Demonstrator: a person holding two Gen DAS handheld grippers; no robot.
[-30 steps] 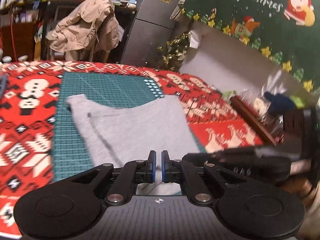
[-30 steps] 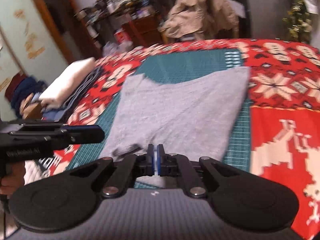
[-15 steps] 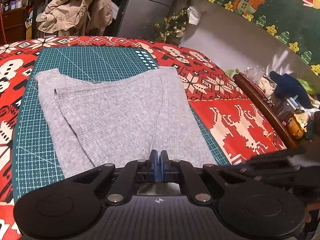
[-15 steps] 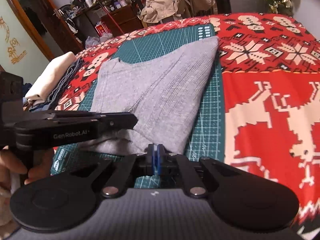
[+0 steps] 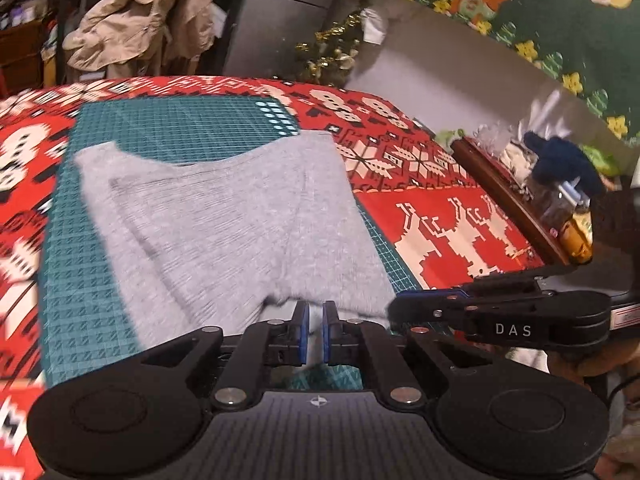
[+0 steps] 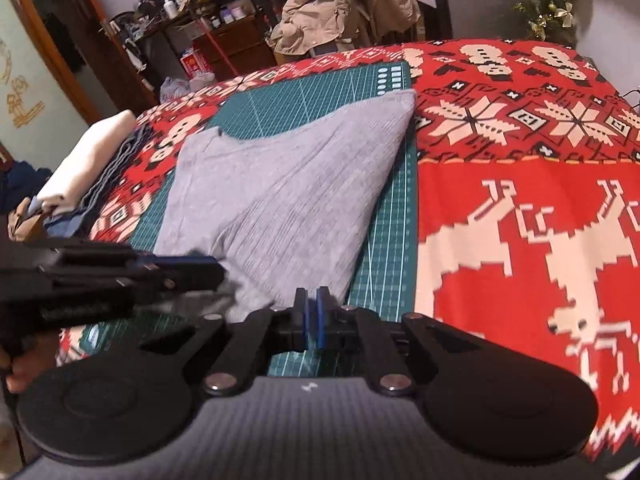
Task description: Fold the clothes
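A ribbed grey knit top [image 5: 224, 220] lies partly folded on a teal gridded cutting mat [image 5: 72, 280], which sits on a red-and-white Christmas-patterned blanket [image 6: 520, 220]. Two black hand-held grippers work its near hem side by side. The left gripper [image 5: 314, 322] has its blue-padded jaws drawn almost together at the near edge of the fabric; a pale strip shows in the narrow slit between them, but whether the pads pinch the cloth or merely sit over it cannot be told. The right gripper [image 6: 311, 308], just beside the top's near right corner, is likewise nearly closed, and only blue padding is visible in its gap — it appears to hold nothing, though the corner is hidden behind the fingers.

Judged from how the garment lies, the step in hand is finishing or setting down a fold at the near hem. To do it well, both hands should keep level with each other so the edge lands square to the mat's grid lines, lay the fabric down before letting go, and draw back low and straight so the soft knit is not dragged or rucked — the rib will stretch if pulled unevenly.

By count: one grey top on the mat, one mat, two grippers, one stack of folded clothes [image 6: 80, 176] at the blanket's left edge, and one beige jacket [image 6: 344, 4] draped over furniture beyond the bed.
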